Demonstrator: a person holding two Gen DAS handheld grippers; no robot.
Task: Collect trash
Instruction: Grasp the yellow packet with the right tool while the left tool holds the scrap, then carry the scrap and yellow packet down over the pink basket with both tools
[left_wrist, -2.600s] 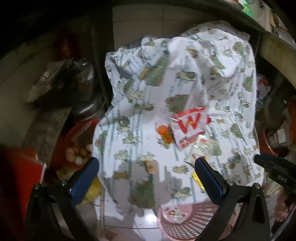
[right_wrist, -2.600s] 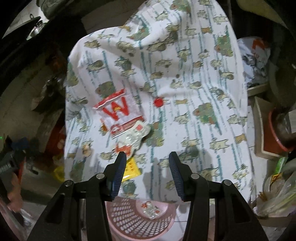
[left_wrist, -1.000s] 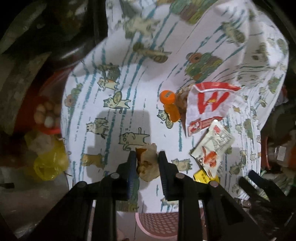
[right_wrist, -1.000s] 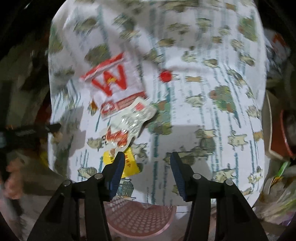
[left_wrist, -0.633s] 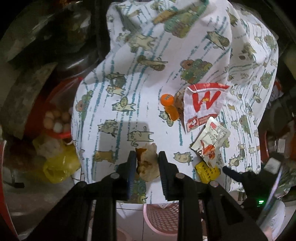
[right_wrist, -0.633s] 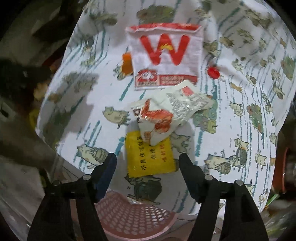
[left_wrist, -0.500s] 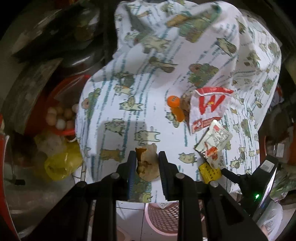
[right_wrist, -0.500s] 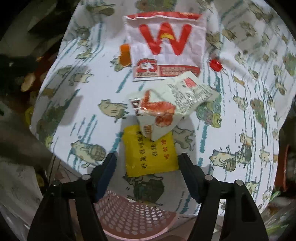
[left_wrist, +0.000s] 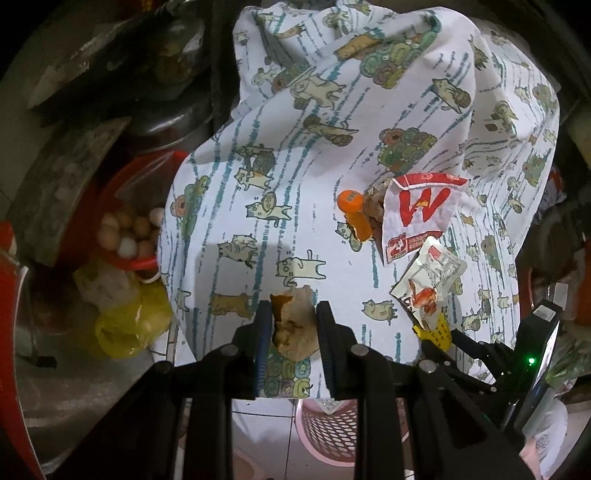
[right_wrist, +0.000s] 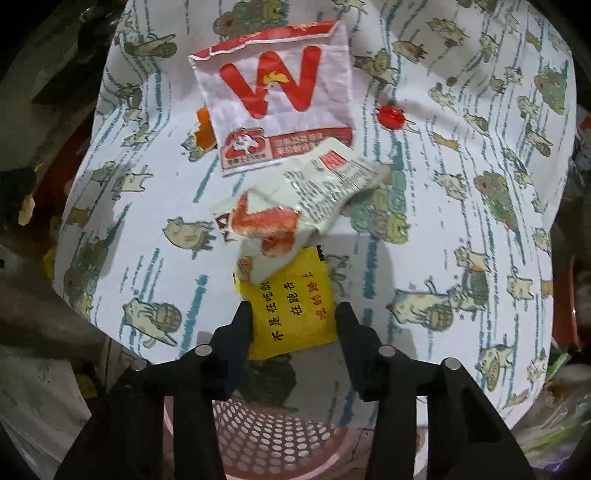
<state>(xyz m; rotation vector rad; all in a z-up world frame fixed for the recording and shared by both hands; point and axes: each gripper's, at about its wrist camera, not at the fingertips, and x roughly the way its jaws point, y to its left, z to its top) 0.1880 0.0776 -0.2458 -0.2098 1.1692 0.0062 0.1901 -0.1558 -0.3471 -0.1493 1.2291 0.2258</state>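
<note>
My left tongs (left_wrist: 291, 325) are clamped on a crumpled brown scrap (left_wrist: 293, 321), lifted just off the tabletop cloth (left_wrist: 258, 206). My right tongs (right_wrist: 291, 325) stand apart astride the yellow packet (right_wrist: 291, 314), at 6 o'clock from the white wrapper (right_wrist: 295, 214) lapping its far edge. I'd press both tips flat to the cloth before closing, so the thin packet slides out without dragging the wrapper, then drop both into the pink basket (right_wrist: 280, 435) below.

Wrappers (right_wrist: 280, 229) lie on the cloth (right_wrist: 461, 229), basket (right_wrist: 280, 439) below its near edge.
</note>
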